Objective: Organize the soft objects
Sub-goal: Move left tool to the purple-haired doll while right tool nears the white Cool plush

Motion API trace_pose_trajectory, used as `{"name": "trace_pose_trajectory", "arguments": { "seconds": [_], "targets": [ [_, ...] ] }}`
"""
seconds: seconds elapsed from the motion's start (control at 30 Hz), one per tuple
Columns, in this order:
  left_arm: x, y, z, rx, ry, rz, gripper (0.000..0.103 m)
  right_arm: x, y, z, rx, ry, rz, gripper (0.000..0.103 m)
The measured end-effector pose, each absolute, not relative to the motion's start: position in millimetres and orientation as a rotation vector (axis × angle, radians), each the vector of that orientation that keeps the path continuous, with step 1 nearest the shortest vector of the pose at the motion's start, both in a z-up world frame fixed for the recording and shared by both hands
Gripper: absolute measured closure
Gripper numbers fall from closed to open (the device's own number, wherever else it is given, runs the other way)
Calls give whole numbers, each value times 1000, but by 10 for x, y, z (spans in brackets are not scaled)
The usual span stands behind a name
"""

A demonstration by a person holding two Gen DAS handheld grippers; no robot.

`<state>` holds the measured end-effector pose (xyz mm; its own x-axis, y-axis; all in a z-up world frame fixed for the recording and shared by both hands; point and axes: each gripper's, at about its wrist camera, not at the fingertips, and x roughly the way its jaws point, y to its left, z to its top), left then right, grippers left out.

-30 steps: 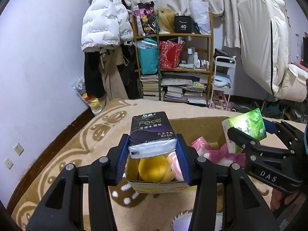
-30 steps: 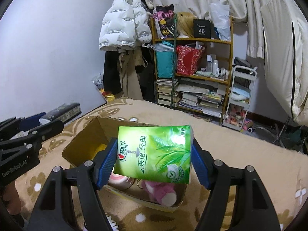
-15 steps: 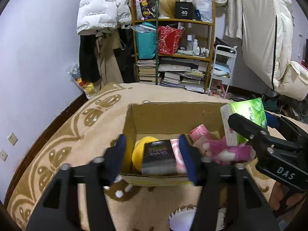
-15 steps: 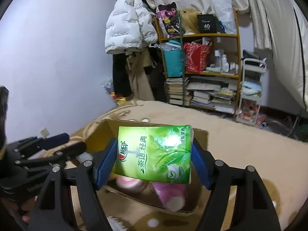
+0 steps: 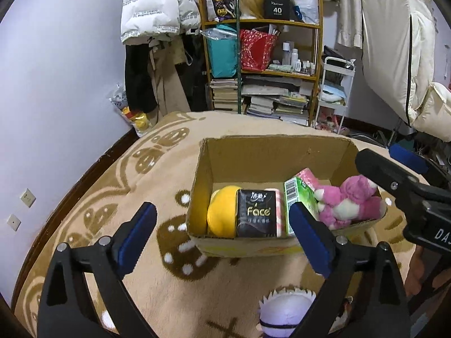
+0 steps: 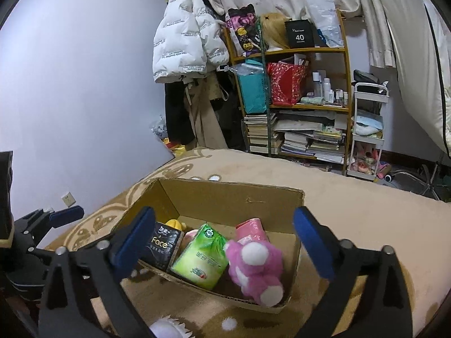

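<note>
The bed with its tan patterned blanket point(image 5: 84, 225) fills the lower half of both views, a soft, broad surface that lets the open cardboard box point(image 5: 270, 152) sit steady near the centre of the frame. Behind it, across the top of the frame, a cluttered bookshelf point(image 5: 265, 64) and a white puffer jacket point(image 5: 157, 8) hang against the wall, apart from the work. The box is where the soft things are gathered: packed side by side along its near wall so each stays upright and none rolls about. At its lower right a pink plush toy point(image 6: 255, 270) leans against the corner; just left of it stands the green tissue pack point(image 6: 203, 256), tilted, touching the plush. Left again is the black tissue pack point(image 5: 256, 214) marked "Face", pressed against a yellow plush point(image 5: 221, 211) in the box's left end. A pink roll point(image 6: 252, 226) stands behind the green pack. The left gripper point(image 5: 222, 236) hovers at the bottom centre of its view, fingers spread wide and holding nothing; the right gripper point(image 6: 225, 242) does likewise over the box, fingers spread and empty. A white-and-purple plush point(image 5: 284, 315) lies on the blanket at the bottom edge, outside the box, likely the next to go in.
</note>
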<state>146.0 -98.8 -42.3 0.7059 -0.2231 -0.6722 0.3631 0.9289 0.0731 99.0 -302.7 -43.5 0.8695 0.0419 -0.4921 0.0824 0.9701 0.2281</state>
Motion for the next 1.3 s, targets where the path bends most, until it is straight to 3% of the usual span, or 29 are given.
{"name": "trace_pose_trajectory", "arguments": {
  "seconds": [0.13,0.77,1.3],
  "targets": [
    [1365,-931,-398,224,707,-297,3,970,-3001,-404,237,549,-27,0],
    [814,-670,-278,214,830,-336,2,198,-2983,-330,324,676,-117,0],
    [332,-666,-489,298,919,-355,2,-221,-2826,-427,376,758,-84,0]
  ]
}}
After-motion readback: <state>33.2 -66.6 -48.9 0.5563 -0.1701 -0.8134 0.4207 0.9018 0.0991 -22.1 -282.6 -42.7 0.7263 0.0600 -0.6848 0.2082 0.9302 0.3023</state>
